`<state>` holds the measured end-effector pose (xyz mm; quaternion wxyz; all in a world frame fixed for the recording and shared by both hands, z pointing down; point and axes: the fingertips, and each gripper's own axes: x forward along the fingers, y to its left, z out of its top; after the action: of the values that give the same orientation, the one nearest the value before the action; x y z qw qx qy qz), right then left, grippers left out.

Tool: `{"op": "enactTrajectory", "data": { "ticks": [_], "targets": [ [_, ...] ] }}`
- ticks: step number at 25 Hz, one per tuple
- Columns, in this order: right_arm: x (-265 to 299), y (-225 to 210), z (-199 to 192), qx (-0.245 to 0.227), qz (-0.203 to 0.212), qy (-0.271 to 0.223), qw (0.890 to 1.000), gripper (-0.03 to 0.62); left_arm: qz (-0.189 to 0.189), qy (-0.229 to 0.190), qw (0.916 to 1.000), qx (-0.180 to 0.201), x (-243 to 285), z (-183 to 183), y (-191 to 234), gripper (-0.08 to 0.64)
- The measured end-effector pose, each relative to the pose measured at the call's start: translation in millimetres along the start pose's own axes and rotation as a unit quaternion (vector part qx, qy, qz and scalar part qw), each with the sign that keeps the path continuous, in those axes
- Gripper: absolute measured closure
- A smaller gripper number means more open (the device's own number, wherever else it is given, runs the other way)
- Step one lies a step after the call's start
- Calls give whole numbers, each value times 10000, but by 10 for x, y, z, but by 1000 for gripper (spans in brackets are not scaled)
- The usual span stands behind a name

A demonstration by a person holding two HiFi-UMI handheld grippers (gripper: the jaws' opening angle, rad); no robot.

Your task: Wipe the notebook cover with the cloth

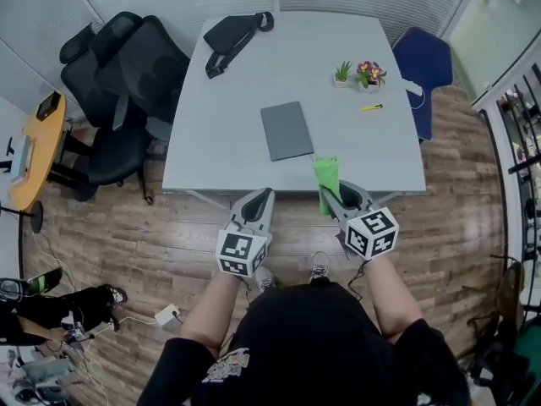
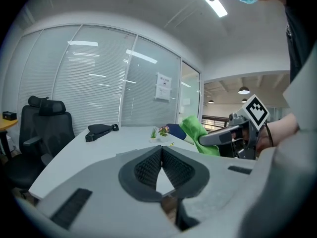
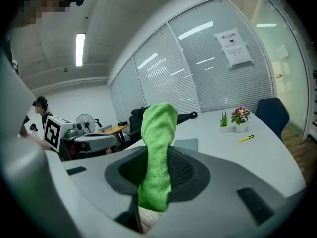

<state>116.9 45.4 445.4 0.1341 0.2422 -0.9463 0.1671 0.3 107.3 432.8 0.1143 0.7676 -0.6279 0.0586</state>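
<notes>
A grey notebook (image 1: pixel 286 130) lies flat on the white table (image 1: pixel 237 117), near its front middle; in the right gripper view the notebook (image 3: pixel 187 144) shows just past the cloth. A folded green cloth (image 1: pixel 326 176) stands up between the jaws of my right gripper (image 1: pixel 330 194), which is shut on it at the table's front edge. In the right gripper view the cloth (image 3: pixel 157 155) rises from the pads. My left gripper (image 1: pixel 265 196) is shut with nothing in it, hanging just off the front edge, left of the right one; its pads (image 2: pixel 148 166) meet.
A black pouch (image 1: pixel 232 36) lies at the table's far left. Two small potted plants (image 1: pixel 359 74) and a yellow pen (image 1: pixel 370 106) sit at the far right. Black office chairs (image 1: pixel 118 83) stand left of the table, a blue chair (image 1: pixel 427 66) at its right.
</notes>
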Motion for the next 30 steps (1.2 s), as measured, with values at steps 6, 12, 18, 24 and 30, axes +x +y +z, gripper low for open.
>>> {"op": "enactTrajectory", "data": {
  "ticks": [6, 12, 18, 24, 30],
  "targets": [
    [-121, 135, 50, -1, -281, -151, 9995, 482, -342, -25, 9994, 70, -71, 57, -25, 554],
    [-134, 231, 12, 45, -368, -148, 9992, 482, -457, -22, 9989, 135, -140, 74, -3, 554],
    [-157, 275, 36, 1, -344, -166, 9993, 482, -396, -51, 9991, 113, -196, 75, -4, 554],
    [-185, 307, 73, -70, -267, -188, 9994, 482, -328, -96, 9993, 137, -244, 106, -37, 554],
    [-248, 285, 72, -81, -179, -211, 9996, 482, -282, -70, 9994, 208, -248, 121, -144, 554]
  ]
}}
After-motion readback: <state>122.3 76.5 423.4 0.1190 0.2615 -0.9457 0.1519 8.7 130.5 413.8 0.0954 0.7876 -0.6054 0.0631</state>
